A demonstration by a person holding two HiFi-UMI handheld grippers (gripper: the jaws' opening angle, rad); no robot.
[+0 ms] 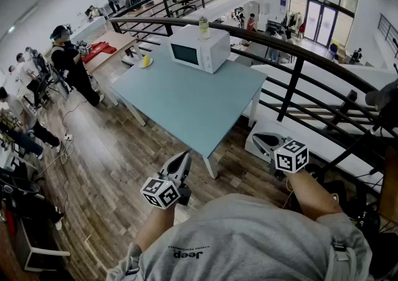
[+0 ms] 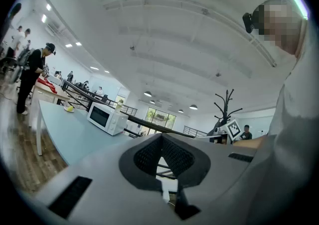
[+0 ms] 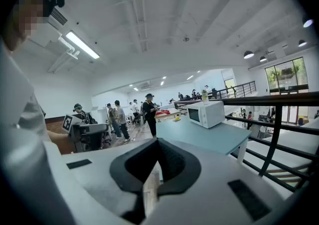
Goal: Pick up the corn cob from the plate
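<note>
The yellow corn cob (image 1: 145, 60) lies on a small plate (image 1: 142, 65) at the far left corner of the light blue table (image 1: 186, 102). It shows as a small yellow spot in the left gripper view (image 2: 69, 108) and in the right gripper view (image 3: 176, 117). Both grippers hang well short of the table, close to the person's body. My left gripper (image 1: 182, 160) (image 2: 161, 139) has its jaws together with nothing between them. My right gripper (image 1: 273, 148) (image 3: 157, 142) is also shut and empty.
A white microwave (image 1: 199, 50) with a bottle (image 1: 203, 27) on top stands at the table's far end. A black railing (image 1: 298, 68) runs along the right side. A person in black (image 1: 68, 62) stands left of the table; several others are further back.
</note>
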